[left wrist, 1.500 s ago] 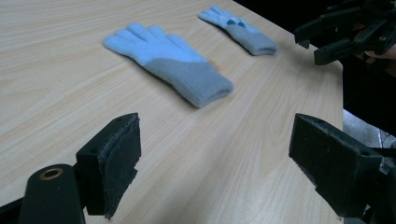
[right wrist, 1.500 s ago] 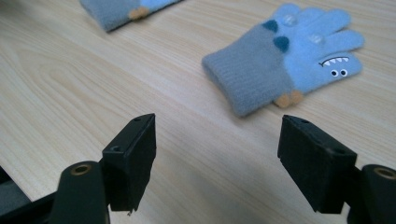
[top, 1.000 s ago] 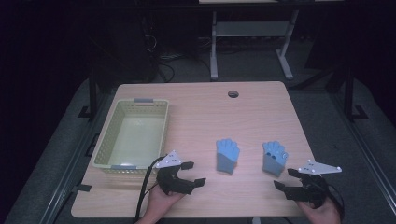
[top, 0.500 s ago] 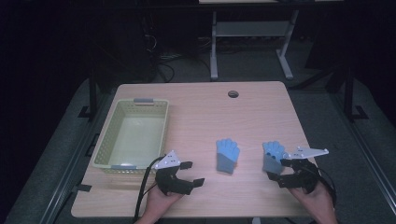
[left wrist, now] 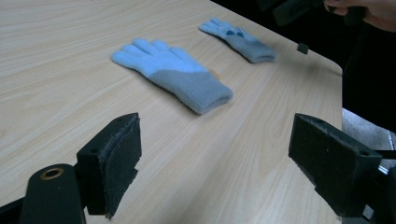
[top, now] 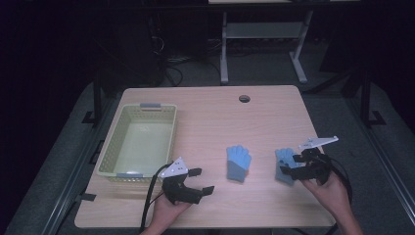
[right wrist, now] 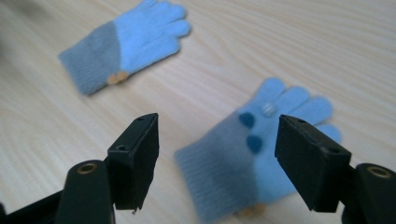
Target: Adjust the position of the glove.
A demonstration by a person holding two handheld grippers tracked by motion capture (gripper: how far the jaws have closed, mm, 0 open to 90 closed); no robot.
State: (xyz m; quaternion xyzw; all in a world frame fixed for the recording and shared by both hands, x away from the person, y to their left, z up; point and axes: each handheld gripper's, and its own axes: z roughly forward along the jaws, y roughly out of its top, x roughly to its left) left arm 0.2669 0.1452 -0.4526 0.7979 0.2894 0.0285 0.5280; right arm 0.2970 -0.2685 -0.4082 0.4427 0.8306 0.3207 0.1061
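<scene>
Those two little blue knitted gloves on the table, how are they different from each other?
The blue knitted glove with dark blue dots lies right under the right gripper, whose open jaws have just been closing a little; the plain blue knitted glove lies apart, nearer the table's middle, with nothing over it. Only the first shows dots. Both lie flat and have grey cuffs.

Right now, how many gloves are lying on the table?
2. One blue glove lies flat near the table's middle, in front of the left gripper. The other glove lies to its right, under the open jaws of the right gripper. The basket looks empty.
</scene>
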